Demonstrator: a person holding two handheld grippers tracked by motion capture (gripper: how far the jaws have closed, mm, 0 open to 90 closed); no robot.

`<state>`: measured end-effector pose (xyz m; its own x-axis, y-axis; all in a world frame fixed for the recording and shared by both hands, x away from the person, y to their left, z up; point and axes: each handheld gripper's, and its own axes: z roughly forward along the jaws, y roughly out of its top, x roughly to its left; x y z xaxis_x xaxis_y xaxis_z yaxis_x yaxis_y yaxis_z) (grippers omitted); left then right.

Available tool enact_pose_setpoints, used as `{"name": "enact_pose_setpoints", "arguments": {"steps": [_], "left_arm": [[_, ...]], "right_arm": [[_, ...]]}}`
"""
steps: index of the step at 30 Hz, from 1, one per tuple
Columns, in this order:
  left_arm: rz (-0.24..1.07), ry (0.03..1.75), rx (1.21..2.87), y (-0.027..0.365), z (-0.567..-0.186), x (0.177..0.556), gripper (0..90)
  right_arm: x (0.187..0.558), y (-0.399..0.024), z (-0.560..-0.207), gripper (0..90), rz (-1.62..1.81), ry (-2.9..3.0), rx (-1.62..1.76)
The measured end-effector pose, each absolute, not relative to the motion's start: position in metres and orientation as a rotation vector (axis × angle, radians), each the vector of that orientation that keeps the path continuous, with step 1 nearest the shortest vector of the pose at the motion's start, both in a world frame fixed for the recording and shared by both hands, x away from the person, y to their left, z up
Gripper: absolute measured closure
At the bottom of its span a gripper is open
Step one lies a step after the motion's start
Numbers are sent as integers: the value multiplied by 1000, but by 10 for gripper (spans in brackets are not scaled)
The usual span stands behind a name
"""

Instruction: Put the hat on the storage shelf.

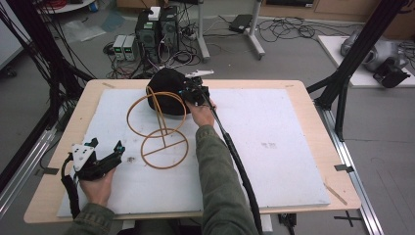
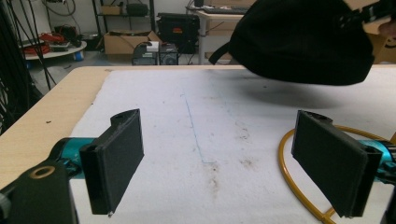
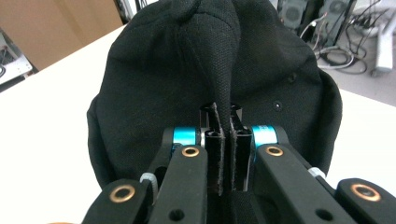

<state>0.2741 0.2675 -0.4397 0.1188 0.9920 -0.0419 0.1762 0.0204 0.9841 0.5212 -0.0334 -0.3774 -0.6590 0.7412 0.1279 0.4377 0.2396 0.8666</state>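
Note:
A black cap (image 1: 166, 90) hangs just above the white mat at the table's far middle, behind the top ring of a yellow wire stand (image 1: 164, 131). My right gripper (image 1: 192, 96) is shut on a pinched fold of the cap's fabric (image 3: 223, 79); in the right gripper view the cap bulges out past the jaws. In the left gripper view the cap (image 2: 303, 39) floats over its shadow at the upper right. My left gripper (image 1: 105, 152) rests at the near left of the mat, open with nothing between its pads (image 2: 119, 156), and part of the stand's base ring (image 2: 292, 175) curves by its right jaw.
The white mat (image 1: 274, 142) covers most of the wooden table (image 1: 51, 166). Black frame posts (image 1: 364, 44) stand at the right, and cables and computer boxes (image 1: 156, 29) lie on the floor beyond the far edge. A thick cable (image 1: 240, 161) trails from my right gripper along the sleeve.

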Motion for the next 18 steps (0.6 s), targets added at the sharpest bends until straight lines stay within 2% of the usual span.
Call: {"name": "enact_pose_setpoints", "arguments": {"steps": [18], "left_arm": [[977, 1229, 1418, 259, -443, 278, 170]], "right_arm": [[493, -65, -329, 879, 1502, 2080, 1007]]}}
